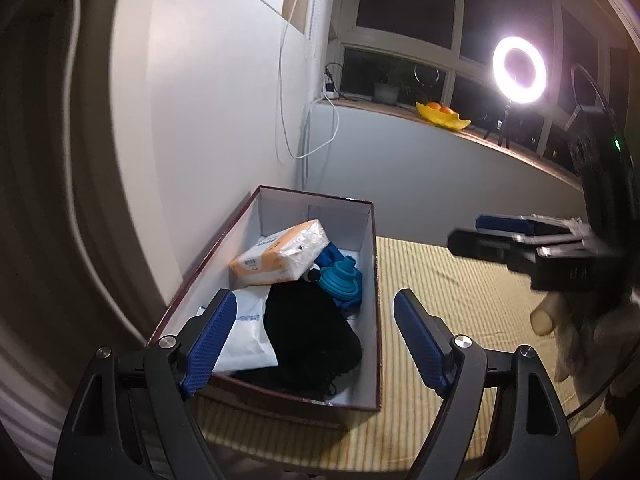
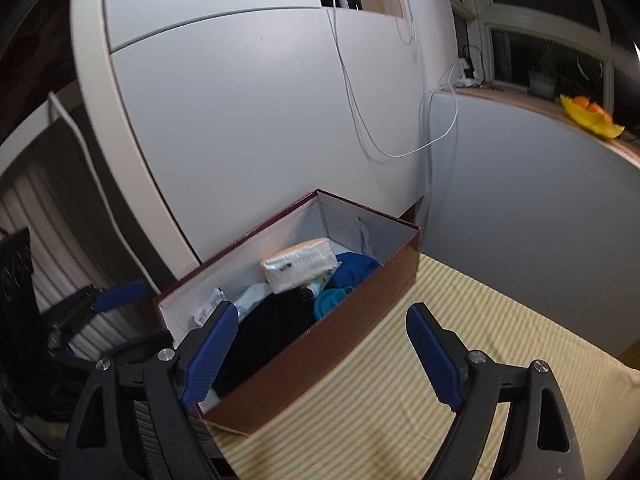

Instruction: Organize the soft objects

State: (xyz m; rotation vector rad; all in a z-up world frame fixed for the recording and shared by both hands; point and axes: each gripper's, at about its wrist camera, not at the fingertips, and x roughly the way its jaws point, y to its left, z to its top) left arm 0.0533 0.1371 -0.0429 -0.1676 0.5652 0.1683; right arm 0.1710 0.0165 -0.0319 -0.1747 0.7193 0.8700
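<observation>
both grippers hanging wide apart, gripping nothing
hovering by the box, probably since soft stuff's already sitting inside

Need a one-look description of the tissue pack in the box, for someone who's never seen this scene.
Find the dark red open box on the striped yellow mat, against the white wall. Look in its far half: the tissue pack lies tilted on top of the other items. It is the only orange-and-white plastic-wrapped block, beside a teal ribbed item and above a black cloth.

Maroon box, black cloth, yellow-striped table cover.
</observation>
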